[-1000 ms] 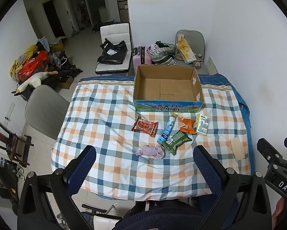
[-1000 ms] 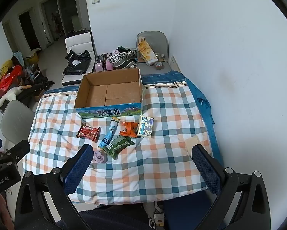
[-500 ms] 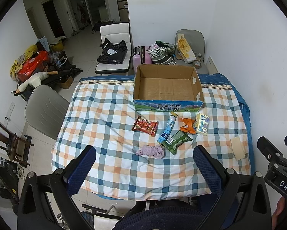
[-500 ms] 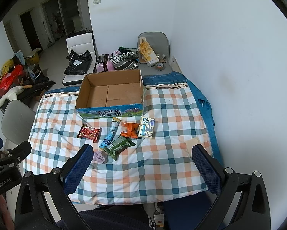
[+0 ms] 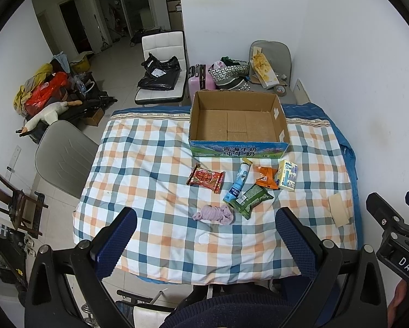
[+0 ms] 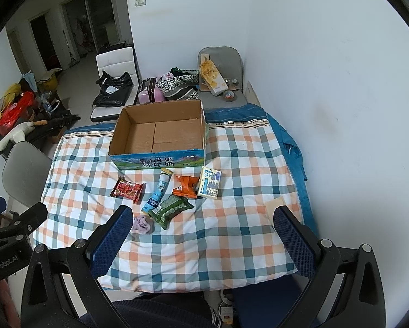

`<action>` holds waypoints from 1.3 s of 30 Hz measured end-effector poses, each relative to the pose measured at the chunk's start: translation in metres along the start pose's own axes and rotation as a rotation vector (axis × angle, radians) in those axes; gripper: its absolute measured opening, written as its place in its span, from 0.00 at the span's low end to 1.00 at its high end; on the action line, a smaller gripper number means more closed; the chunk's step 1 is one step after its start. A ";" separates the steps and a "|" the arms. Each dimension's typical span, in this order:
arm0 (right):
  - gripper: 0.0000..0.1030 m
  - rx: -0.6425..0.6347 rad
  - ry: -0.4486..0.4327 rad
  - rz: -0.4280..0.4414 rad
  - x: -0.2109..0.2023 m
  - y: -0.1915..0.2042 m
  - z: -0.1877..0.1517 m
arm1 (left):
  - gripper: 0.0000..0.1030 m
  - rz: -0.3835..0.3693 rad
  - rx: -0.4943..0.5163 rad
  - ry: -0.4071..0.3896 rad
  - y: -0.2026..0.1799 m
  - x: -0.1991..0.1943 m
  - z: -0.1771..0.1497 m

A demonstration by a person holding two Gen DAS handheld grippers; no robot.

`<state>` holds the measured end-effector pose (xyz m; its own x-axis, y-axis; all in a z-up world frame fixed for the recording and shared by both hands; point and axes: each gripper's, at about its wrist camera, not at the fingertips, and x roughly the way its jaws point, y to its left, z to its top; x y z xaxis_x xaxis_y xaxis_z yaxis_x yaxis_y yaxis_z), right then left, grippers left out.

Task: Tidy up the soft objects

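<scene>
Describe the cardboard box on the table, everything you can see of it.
The cardboard box is a shallow, open-topped rectangular carton of plain brown corrugated board inside, with nothing in it; its floor shows the seams of folded flaps. The outer front wall is printed with a blue and green landscape and white Chinese characters. It stands upright and level toward the far edge of the checked tablecloth, apart from the packets lying in front of it. The blue tube points its yellow end at the front wall; whether they touch cannot be told.

left hand-held gripper (image 5: 204,235) spread wide, right hand-held gripper (image 6: 201,232) likewise
</scene>
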<state>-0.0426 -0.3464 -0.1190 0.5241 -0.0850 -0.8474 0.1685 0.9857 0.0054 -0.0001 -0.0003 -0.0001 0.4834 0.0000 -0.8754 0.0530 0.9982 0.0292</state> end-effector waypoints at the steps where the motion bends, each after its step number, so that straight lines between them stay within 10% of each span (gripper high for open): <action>1: 1.00 0.000 0.000 0.000 0.000 -0.001 -0.001 | 1.00 0.000 -0.002 0.001 0.000 0.000 0.000; 39: 1.00 0.004 -0.006 0.009 -0.006 0.005 0.004 | 1.00 0.002 -0.001 0.002 0.000 0.000 0.000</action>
<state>-0.0415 -0.3411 -0.1114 0.5305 -0.0769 -0.8442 0.1667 0.9859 0.0150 0.0002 -0.0001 -0.0002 0.4815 0.0022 -0.8765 0.0510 0.9982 0.0305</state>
